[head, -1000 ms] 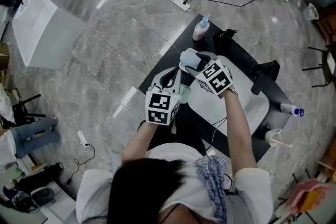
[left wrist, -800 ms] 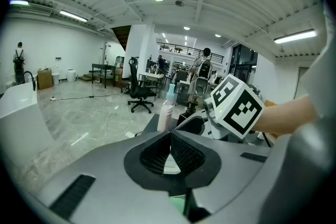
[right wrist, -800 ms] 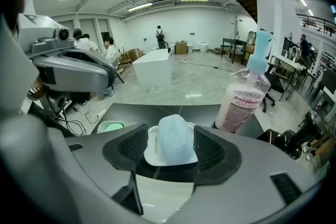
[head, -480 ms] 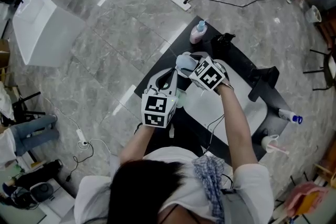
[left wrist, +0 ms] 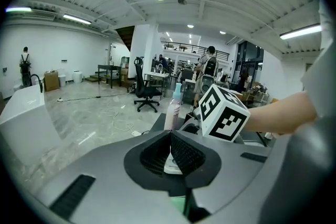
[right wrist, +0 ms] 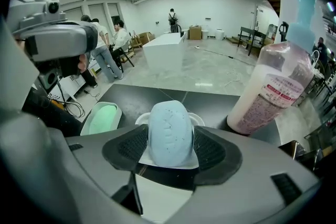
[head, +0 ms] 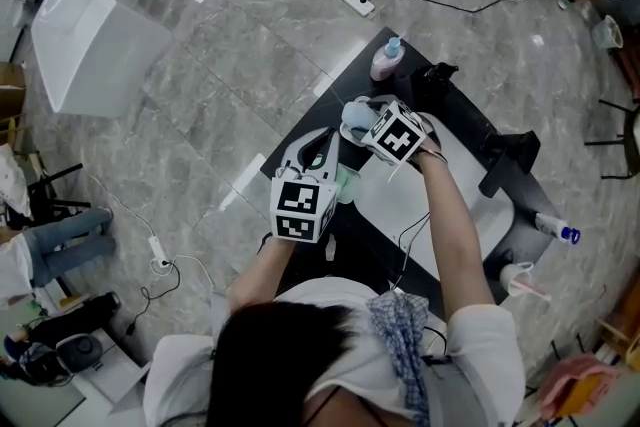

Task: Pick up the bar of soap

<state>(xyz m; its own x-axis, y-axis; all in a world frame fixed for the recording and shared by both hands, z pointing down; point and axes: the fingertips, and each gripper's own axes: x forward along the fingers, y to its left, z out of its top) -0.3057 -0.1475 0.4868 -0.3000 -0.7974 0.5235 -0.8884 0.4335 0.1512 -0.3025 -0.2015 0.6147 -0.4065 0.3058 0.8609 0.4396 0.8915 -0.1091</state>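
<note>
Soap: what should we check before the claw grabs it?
1. Soap between the right claw's jaws: ok.
2. Soap centred in the gap: ok.
3. Jaws shut on the soap: not ok, they stand wide.
4. Soap lying on its dish: ok.
5. Bottle clear of the claw: ok, it stands off to the side.
6. Left claw out of the way: ok, shut and empty.
</note>
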